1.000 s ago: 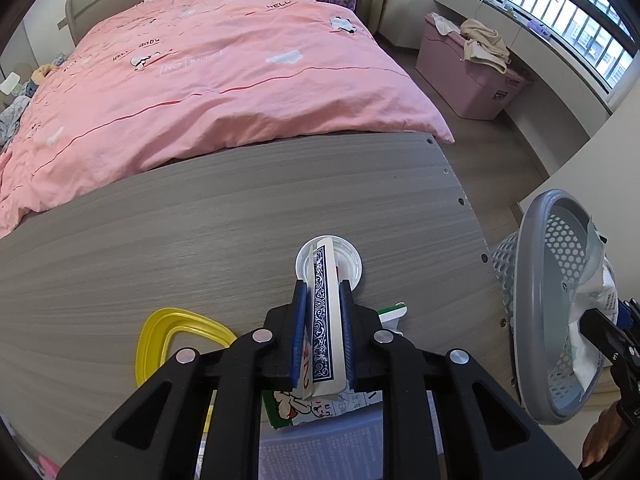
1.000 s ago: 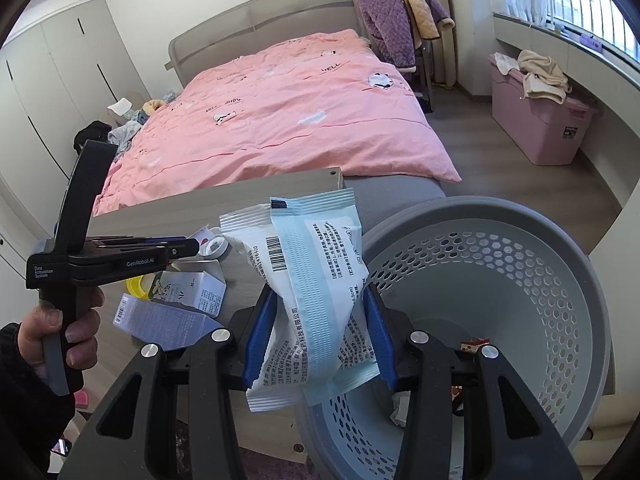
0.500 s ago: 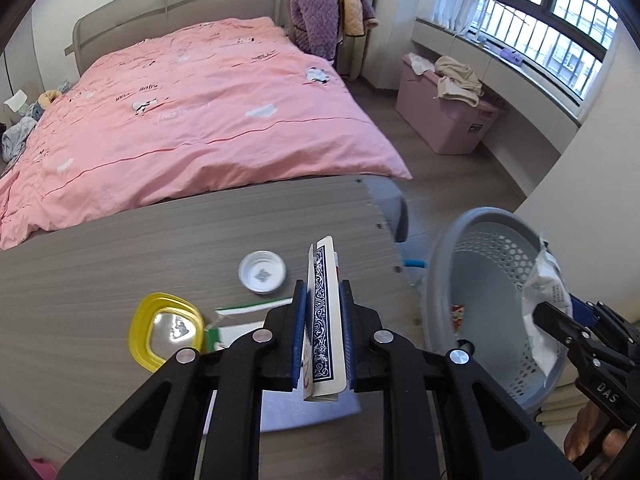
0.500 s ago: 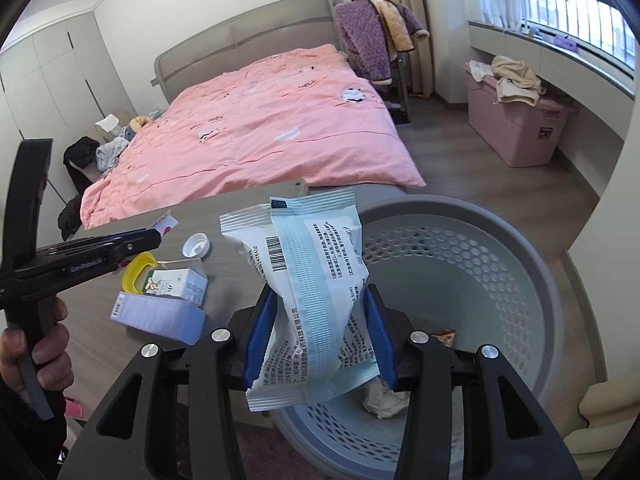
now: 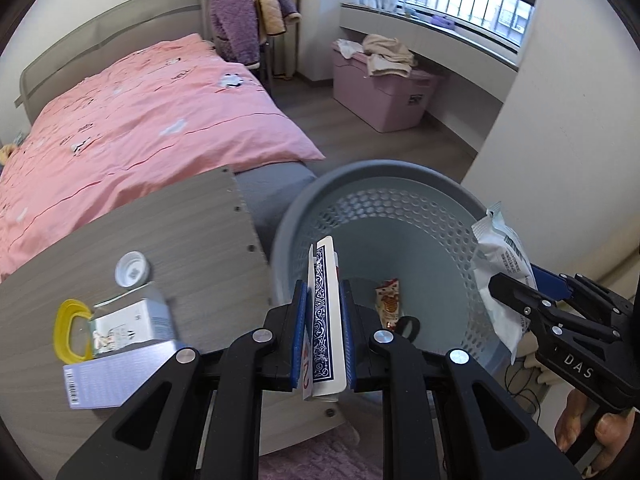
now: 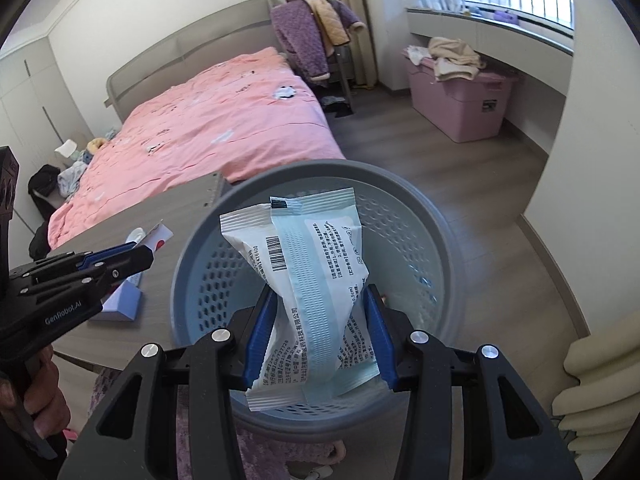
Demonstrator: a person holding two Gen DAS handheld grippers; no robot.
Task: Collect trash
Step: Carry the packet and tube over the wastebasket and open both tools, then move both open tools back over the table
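A second ago my left gripper (image 5: 323,320) stood over the grey wood-grain table (image 5: 192,240); now it hangs at the bottom centre of its view, past the table edge and over the basket (image 5: 384,184). That puts both loads in place for dropping, I judge.

At lower left stay a yellow plastic ring (image 5: 66,332), a small carton (image 5: 132,320), a flat lilac box (image 5: 116,376) and a round white cap (image 5: 132,270).

My left jaws pinch a thin stiff card pack (image 5: 326,312), blue-patterned.

The basket is a round grey perforated tub with a snack wrapper (image 5: 387,300) on its floor.

My right gripper (image 6: 320,332) clamps a crinkly white-and-blue pouch (image 6: 312,276) mid-frame, above the basket mouth.
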